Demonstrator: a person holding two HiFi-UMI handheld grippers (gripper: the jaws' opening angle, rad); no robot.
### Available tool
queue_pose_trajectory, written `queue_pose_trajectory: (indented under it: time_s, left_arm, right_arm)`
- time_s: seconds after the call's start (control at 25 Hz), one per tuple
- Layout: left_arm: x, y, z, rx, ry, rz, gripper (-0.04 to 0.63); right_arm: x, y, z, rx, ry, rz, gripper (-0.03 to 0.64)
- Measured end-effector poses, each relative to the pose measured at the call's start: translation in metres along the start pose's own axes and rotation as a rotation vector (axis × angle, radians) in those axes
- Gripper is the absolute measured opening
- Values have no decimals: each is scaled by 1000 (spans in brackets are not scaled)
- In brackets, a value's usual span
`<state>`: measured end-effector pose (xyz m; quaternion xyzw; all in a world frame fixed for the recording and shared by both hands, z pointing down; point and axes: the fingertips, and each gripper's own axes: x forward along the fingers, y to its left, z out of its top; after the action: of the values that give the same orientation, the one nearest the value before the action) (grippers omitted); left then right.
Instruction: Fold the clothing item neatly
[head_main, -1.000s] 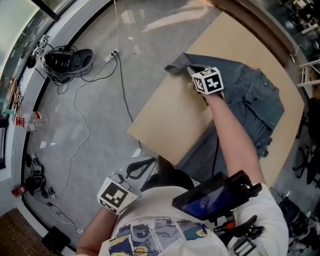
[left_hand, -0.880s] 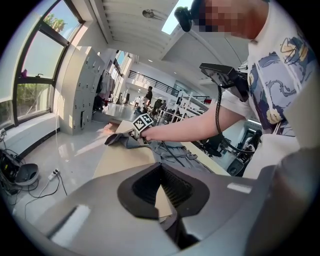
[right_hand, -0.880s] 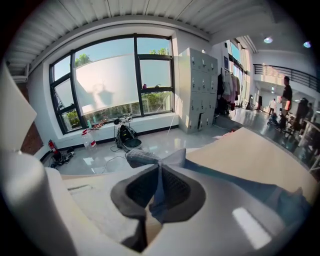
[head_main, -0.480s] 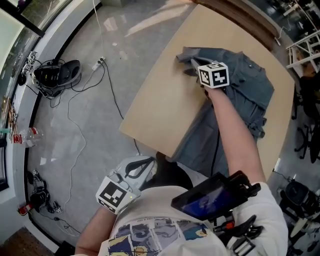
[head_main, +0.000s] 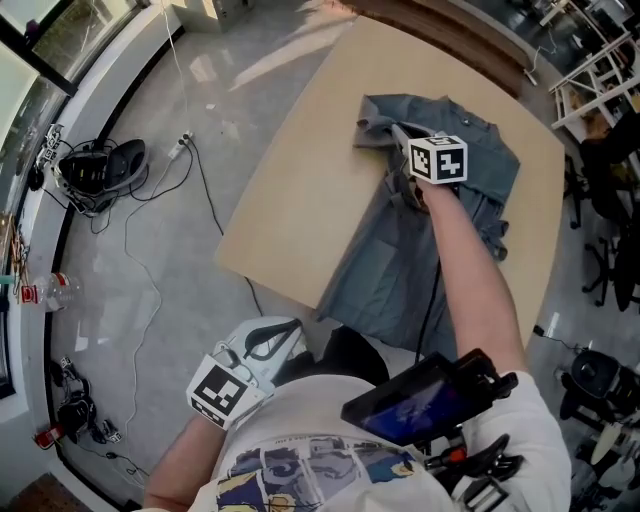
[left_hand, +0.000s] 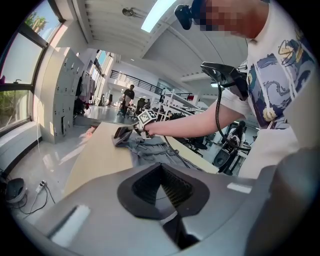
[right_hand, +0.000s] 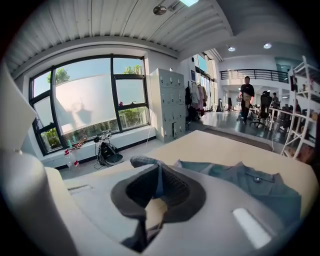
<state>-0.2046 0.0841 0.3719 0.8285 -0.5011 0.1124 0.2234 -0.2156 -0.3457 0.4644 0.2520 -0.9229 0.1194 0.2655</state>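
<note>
Fabric of the blue shirt (head_main: 482, 165), pinched in the right gripper's (right_hand: 158, 180) narrow fingers, shows only in that gripper's view. The head view places it along the counter's (head_main: 300, 190) right edge. The left gripper's (left_hand: 161, 167) fingers are closed and empty.

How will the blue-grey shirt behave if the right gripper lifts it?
Probably floppy: the shirt bunches where the right gripper pinches it. Likely to sag and trail, as its lower part drapes over the table edge.
</note>
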Motion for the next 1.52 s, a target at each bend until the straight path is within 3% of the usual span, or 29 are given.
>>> queue_pose_trajectory:
  time_s: [0.4, 0.6, 1.08, 1.52]
  left_arm:
    - [90, -61, 30, -14, 15, -71, 8]
    - [123, -80, 40, 24, 35, -110, 8]
    - [176, -101, 54, 52, 93, -183, 8]
    - [198, -114, 56, 68, 140, -200, 7]
  right_arm:
    - [-70, -99, -4, 31, -46, 7, 20]
    - [-105, -152, -13, 76, -86, -30, 20]
    - [-176, -248, -92, 232, -100, -152, 20]
    - [-177, -270, -174, 346, -26, -182, 23]
